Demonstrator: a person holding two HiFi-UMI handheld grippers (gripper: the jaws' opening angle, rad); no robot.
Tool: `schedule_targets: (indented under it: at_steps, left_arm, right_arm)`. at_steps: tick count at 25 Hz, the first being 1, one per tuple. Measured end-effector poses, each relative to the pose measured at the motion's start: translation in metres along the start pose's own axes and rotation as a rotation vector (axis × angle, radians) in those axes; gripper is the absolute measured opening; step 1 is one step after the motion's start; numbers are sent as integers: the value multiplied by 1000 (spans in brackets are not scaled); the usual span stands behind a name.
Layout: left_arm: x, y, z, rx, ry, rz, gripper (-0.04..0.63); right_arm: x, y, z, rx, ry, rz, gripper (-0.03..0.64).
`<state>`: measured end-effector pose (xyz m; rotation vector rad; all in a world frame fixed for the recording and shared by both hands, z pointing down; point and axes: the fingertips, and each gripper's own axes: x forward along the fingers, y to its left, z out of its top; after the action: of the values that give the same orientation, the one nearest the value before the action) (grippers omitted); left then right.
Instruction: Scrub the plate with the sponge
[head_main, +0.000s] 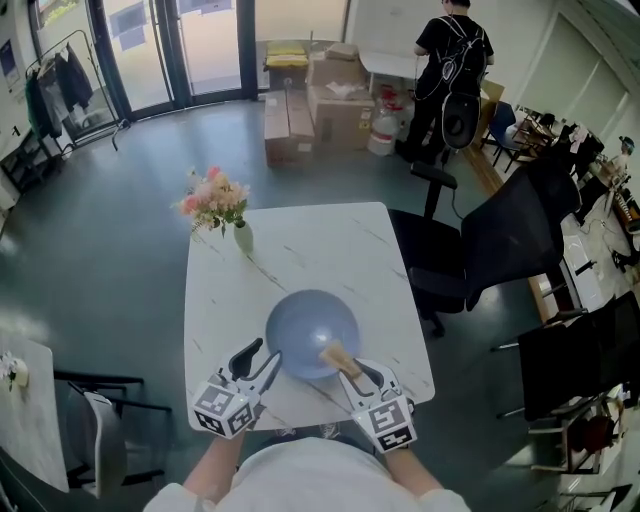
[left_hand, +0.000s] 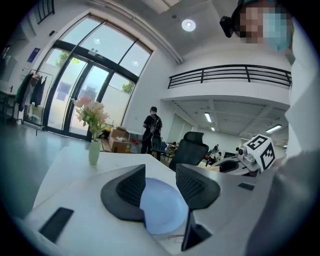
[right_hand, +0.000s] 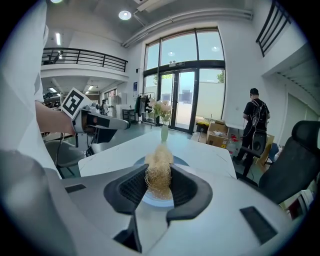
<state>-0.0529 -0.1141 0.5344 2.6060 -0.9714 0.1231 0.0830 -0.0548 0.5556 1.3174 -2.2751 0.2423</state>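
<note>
Two hand-held grippers sit at the near edge of the white, marble-patterned square desk (head_main: 300, 250), each carrying a cube with square markers

1. Left gripper (head_main: 262, 358): the jaws stand a narrow way apart. They grip nothing. The left gripper view shows the near left rim of the round, blue-grey plate (left_hand: 162, 207) through the gap. Whether the jaws touch that rim cannot be told.

2. Right gripper (head_main: 352, 368): the jaws are closed on a tan, fibrous sponge (right_hand: 159, 175). The sponge projects forward past the jaw tips and reaches over the near right part of the plate (head_main: 312, 333). Contact between sponge (head_main: 337, 355) and plate surface cannot be confirmed.

3. Plate position: flat on the desk, in its near half, between the two grippers and just ahead of them.

4. Surroundings: a small pale green vase (head_main: 243, 238) holding pink flowers stands near the far left corner of the desk, well apart from the plate. A black office chair (head_main: 500, 240) stands beside the right edge of the desk. Brown cardboard boxes (head_main: 340, 100) lie on the floor beyond the desk, and a person in black clothing (head_main: 450, 60) stands near them, facing away
</note>
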Motion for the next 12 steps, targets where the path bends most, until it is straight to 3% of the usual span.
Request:
schedule_targets:
  at_steps: [4, 12]
  left_arm:
    - [-7, -8, 2, 4, -4, 5, 187]
    - [-16, -20, 5, 92, -5, 28, 97]
  right_arm:
    - [-3, -1, -2, 0, -2, -2, 123]
    - [-4, -3, -1, 19, -22, 6, 123]
